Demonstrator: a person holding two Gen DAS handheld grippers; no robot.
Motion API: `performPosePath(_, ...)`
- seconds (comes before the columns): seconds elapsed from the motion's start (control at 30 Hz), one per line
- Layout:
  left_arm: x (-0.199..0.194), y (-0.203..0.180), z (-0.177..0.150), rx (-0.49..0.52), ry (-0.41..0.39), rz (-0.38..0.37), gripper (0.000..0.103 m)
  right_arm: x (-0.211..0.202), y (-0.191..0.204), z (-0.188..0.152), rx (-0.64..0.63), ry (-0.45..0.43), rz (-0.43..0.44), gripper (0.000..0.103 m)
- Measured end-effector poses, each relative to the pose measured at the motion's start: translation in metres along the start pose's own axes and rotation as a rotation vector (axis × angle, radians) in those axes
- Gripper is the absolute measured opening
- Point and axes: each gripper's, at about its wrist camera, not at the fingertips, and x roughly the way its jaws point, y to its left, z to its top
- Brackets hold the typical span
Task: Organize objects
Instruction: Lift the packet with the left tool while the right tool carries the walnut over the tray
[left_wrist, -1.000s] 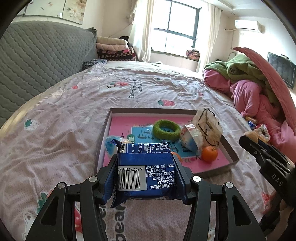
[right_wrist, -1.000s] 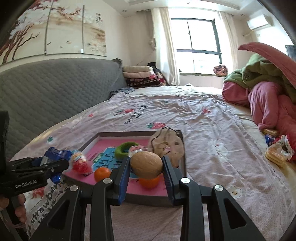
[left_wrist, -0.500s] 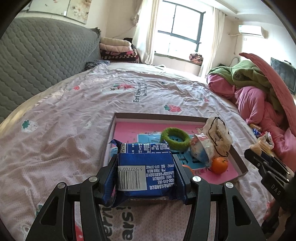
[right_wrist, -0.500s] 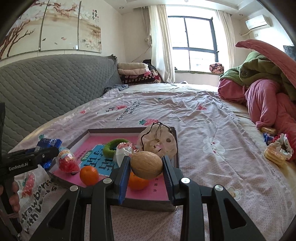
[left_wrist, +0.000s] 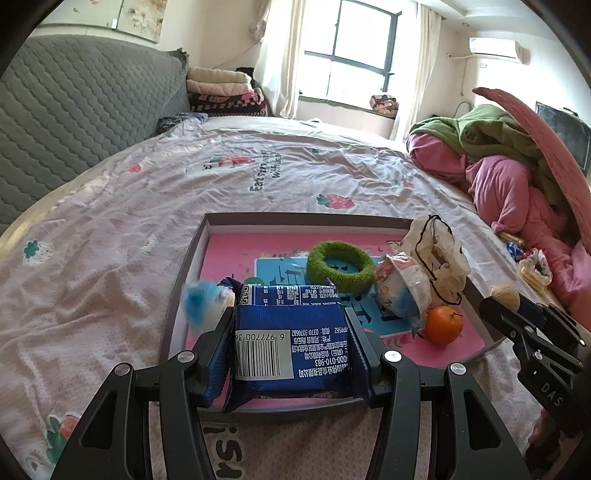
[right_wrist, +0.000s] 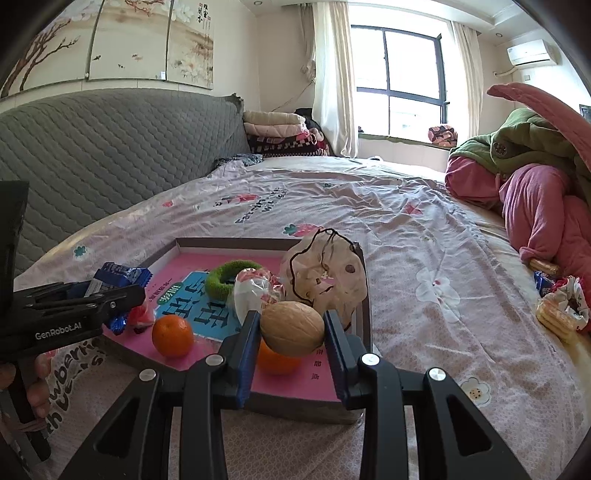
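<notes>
Left wrist view: my left gripper (left_wrist: 291, 350) is clamped on a blue snack packet (left_wrist: 290, 345), barcode face up, its long axis running left to right across the lower centre of the frame. The tray (left_wrist: 295, 220) lies directly ahead of and just below the packet, its near wall hidden under it; a bare pink patch of floor shows in the tray's upper left part, behind a green ring (left_wrist: 340, 266). My left gripper is the nearer of the 2 to that patch.

Right wrist view: my right gripper (right_wrist: 291, 332) pinches a walnut (right_wrist: 292, 328) at lower centre, above the tray's near right corner, with 1 orange (right_wrist: 173, 336) to its left and another partly hidden behind it. Both tools point forward, roughly level, over the tray's near wall; I judge a short forward reach and release comes next.
</notes>
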Motion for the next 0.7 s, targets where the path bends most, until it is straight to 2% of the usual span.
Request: performPosePath(0.7,0.024,-0.004,-0.007,-0.007,0.037,-0.014,0.056,0.024,-0.004,-0.01,0.01,0.101,-0.041,0.035)
